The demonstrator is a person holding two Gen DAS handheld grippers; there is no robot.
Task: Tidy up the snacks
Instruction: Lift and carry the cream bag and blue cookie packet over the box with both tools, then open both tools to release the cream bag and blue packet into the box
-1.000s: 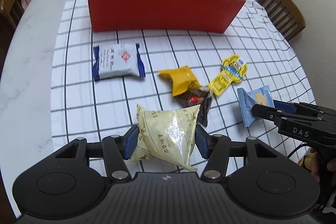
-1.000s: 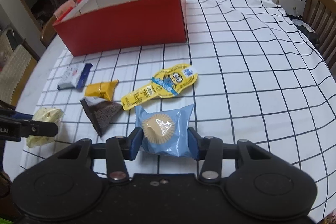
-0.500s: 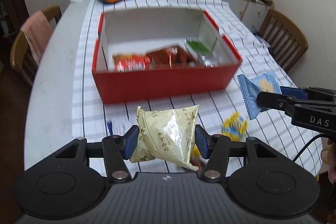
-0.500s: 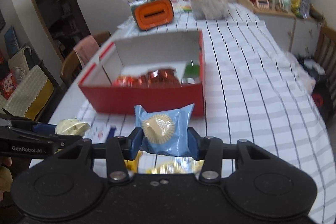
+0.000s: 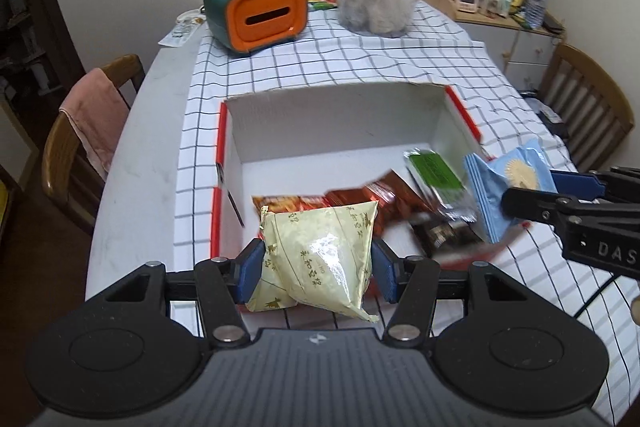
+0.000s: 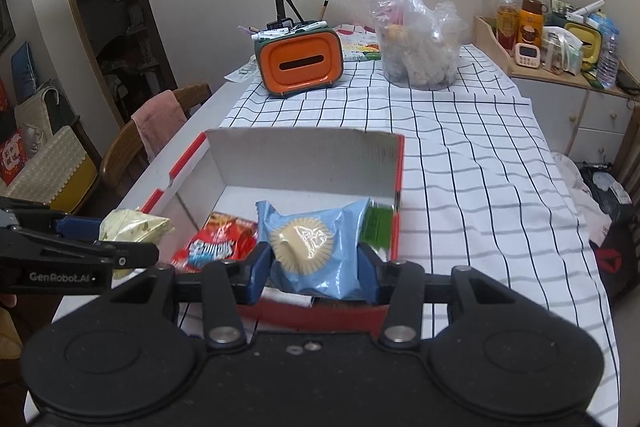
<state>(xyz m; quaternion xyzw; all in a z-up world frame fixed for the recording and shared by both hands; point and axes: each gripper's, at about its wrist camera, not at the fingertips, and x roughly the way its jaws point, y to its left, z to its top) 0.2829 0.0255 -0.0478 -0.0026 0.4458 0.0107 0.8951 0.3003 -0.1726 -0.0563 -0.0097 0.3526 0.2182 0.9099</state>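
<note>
2 grippers — left gripper (image 5: 316, 269), right gripper (image 6: 314, 269) — gripping snacks.

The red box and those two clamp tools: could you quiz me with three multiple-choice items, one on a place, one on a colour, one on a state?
1. Where is the green packet?
A. inside the red box
B. on a chair
C. under the lamp

2. What colour is the packet in the right gripper?
A. purple
B. light blue
C. black

3. What is the left gripper doing?
A. hanging empty
B. pressing the tablecloth
C. holding the pale yellow packet

Answers: 1 A, it lies by the box's right wall. 2 B, the light blue packet sits between its fingers. 3 C, both pads squeeze its sides.
</note>
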